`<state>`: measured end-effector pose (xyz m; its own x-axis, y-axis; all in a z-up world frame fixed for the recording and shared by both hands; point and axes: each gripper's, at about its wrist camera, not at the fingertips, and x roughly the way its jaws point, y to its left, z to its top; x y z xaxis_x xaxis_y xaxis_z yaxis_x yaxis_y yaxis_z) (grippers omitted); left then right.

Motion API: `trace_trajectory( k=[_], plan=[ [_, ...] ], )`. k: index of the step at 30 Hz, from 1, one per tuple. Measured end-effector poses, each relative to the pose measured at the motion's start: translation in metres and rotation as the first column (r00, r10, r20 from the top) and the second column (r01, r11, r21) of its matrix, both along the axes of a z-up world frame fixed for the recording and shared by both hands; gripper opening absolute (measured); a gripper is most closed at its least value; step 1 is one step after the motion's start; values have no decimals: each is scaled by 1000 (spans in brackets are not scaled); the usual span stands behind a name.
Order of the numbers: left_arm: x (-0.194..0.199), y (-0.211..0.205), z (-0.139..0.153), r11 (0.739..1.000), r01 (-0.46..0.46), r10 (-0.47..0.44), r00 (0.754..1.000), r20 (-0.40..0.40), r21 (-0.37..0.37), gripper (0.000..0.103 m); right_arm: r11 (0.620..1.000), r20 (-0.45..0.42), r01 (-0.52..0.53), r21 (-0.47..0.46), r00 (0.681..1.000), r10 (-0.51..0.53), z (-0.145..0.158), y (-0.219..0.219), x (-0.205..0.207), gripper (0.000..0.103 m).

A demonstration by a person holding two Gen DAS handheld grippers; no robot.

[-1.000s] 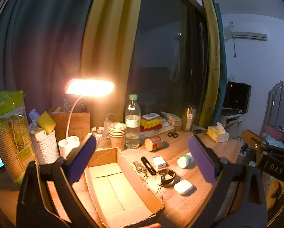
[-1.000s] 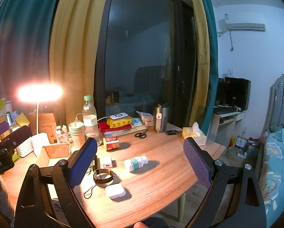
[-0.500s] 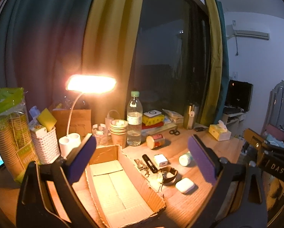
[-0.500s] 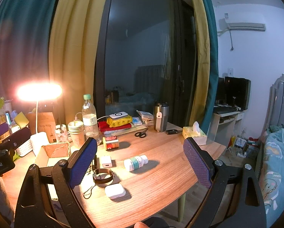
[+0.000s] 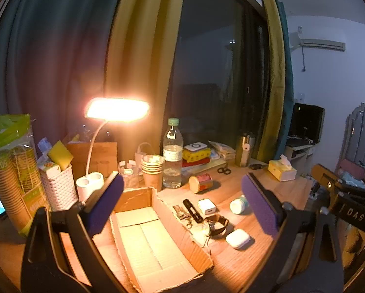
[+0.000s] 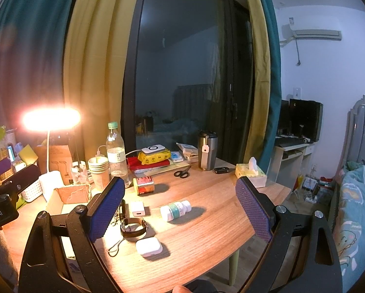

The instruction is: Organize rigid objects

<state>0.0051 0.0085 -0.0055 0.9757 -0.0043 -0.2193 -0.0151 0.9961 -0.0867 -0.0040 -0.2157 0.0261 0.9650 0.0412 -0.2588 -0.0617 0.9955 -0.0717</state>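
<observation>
At the far left of the wooden worktop [image 6: 206, 210] stand sleeves of paper cups [image 5: 13, 171] and a white woven basket [image 5: 57, 188], with a lit desk lamp [image 5: 116, 109] just behind. The left gripper [image 5: 182, 205] hangs above the worktop with its jaws spread wide and nothing between them. Below it lies an open cardboard box [image 5: 155, 241], its floor bare.

Just right of the box, a cluster of small things lies on the wood: a bunch of keys [image 5: 181, 213], a black stick-shaped gadget [image 5: 193, 207], a white charger [image 5: 206, 206], a wristwatch [image 5: 216, 223] and a white earbud case [image 5: 237, 238]. A white pill bottle [image 6: 175, 210] lies on its side near them, apart from the charger. Behind these are a stack of paper cups [image 5: 153, 171], an upright water bottle [image 5: 173, 156] and a tin can [image 5: 200, 182] on its side.

The right gripper [image 6: 177, 210] is held over the near edge of the worktop, jaws likewise wide apart and empty. Further right are scissors [image 6: 182, 172], a steel tumbler [image 6: 207, 150] and a tissue box [image 6: 250, 175] near the far corner.
</observation>
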Motion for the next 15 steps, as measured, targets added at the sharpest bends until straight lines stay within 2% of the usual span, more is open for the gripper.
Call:
trace_trajectory(
  k=[15],
  plan=[
    [-2,6,-2,1000,-21,21,1000,-4,-17,98,1000,-2,-3,-2,1000,3,-3,3,5,94]
  ],
)
